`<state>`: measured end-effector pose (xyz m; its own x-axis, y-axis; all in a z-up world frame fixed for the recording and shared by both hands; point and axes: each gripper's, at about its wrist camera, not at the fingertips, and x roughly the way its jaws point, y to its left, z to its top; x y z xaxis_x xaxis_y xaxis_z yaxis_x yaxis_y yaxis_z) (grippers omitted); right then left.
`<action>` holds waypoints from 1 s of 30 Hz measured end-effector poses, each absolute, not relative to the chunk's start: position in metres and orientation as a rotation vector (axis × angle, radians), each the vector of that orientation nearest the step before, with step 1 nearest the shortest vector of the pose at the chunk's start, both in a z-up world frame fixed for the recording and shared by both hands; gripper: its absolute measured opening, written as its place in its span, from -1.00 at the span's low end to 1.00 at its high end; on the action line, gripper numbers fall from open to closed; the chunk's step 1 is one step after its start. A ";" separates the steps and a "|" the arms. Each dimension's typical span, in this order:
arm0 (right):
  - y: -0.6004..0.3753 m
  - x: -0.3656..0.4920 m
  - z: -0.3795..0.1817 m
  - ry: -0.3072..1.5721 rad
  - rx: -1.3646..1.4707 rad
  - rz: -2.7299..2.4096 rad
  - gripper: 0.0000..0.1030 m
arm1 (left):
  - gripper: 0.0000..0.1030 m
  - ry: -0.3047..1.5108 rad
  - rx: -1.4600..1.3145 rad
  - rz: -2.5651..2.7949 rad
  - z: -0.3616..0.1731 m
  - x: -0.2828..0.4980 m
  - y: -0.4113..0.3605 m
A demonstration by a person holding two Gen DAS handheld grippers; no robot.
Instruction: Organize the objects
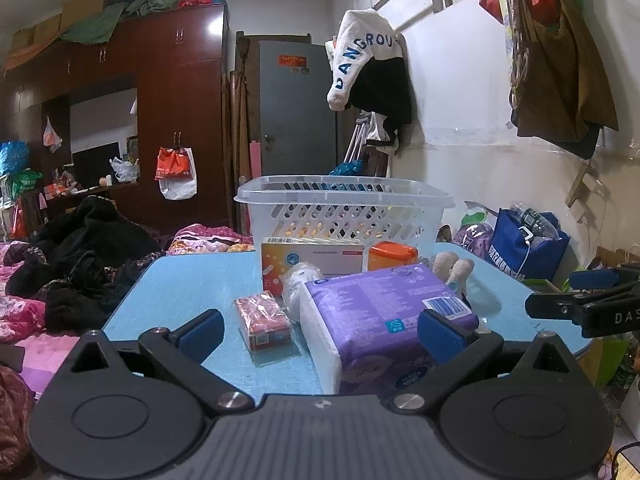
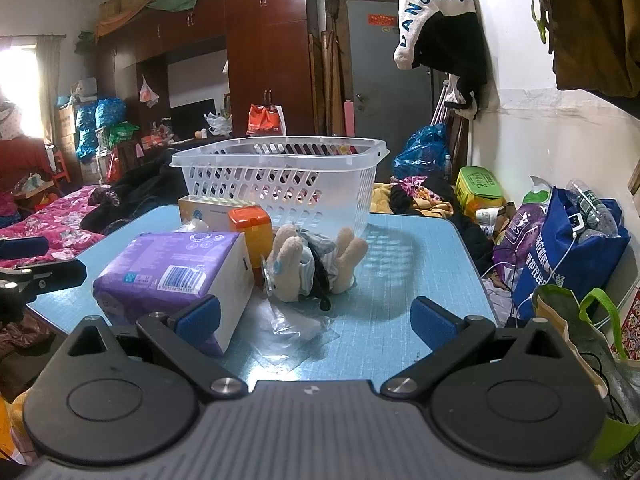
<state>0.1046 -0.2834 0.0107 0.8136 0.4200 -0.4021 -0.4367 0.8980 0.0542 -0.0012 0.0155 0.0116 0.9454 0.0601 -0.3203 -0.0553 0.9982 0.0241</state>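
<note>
Right now I hold both the left hand-held gripper point(image 1: 320, 330) and right hand-held gripper point(image 2: 316, 316) wide, empty. Nearest on the blue worktop point(image 1: 180, 280) lies the purple tissue pack point(image 1: 380, 312): probably light, squashy, slippery wrap; I'd pinch its narrow sides, then lift toward the far white basket point(image 1: 344, 208).

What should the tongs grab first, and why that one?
Probably ease the left tongs forward around the purple pack. Both tongs are open and empty, the pack is the nearest item on the blue table, already partly between the left fingers, and it blocks the smaller things. The white basket behind looks nearly empty.
</note>
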 end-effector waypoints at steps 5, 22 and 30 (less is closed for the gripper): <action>-0.283 0.105 0.011 0.419 -0.040 0.458 1.00 | 1.00 0.326 0.013 0.055 0.012 -0.001 0.016; -0.284 0.107 0.012 0.418 -0.039 0.457 1.00 | 1.00 0.322 0.014 0.059 0.013 -0.002 0.016; -0.285 0.109 0.011 0.421 -0.035 0.457 1.00 | 1.00 0.322 0.011 0.055 0.014 -0.002 0.017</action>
